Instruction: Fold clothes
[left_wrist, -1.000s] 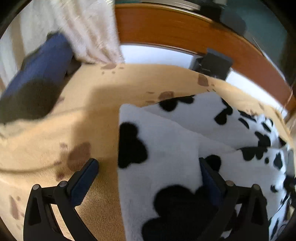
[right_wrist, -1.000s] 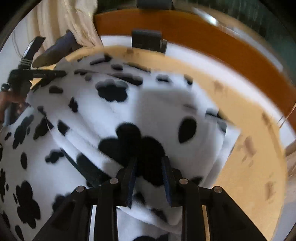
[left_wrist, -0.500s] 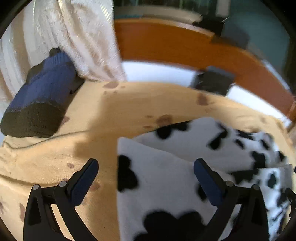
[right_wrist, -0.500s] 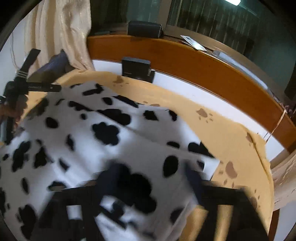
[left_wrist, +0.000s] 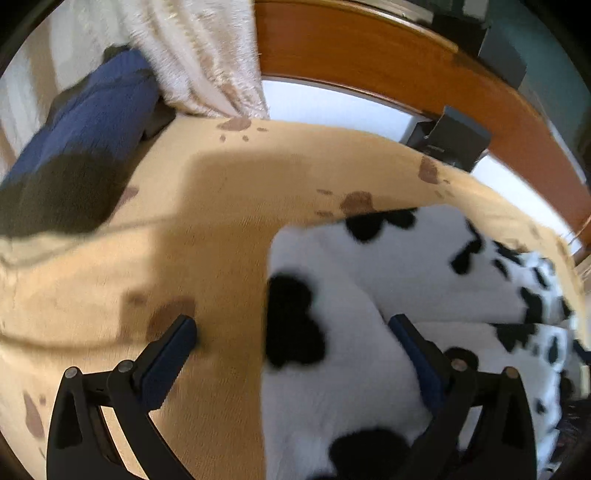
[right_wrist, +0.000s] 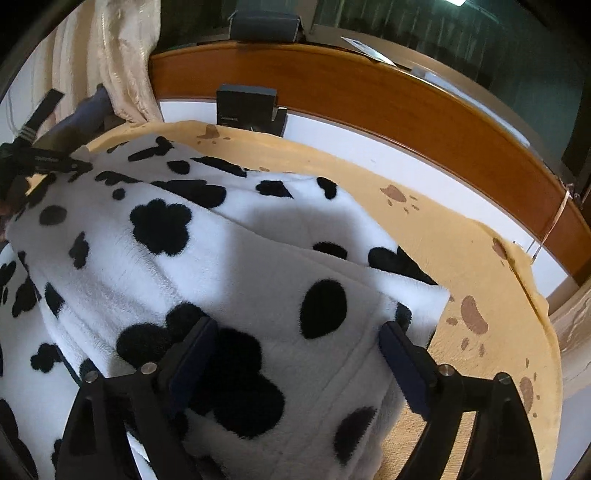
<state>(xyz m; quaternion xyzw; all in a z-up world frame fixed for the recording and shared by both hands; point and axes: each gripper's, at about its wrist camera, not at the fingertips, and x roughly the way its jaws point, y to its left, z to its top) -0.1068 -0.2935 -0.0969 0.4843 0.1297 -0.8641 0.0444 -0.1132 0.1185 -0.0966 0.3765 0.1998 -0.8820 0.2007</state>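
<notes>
A second ago the right gripper (right_wrist: 295, 343) was pinched shut on a fold of the spotted fleece garment (right_wrist: 229, 258); now its jaws stand wide apart with nothing between them, the cloth lying loose beneath. That suggests one fold has just been laid down and let go. The left gripper (left_wrist: 291, 339) was wide open throughout and is open now, holding nothing, one finger over the blanket (left_wrist: 207, 221) and the other over the garment's edge.

The garment lies on the tan paw-print blanket on the bed, filling the lower left and centre of the right wrist view. Its folded layers make a long band running from the upper left of that frame down to the lower right, where a squared corner (right_wrist: 432, 299) points toward the wooden bed frame (right_wrist: 406, 107).
</notes>
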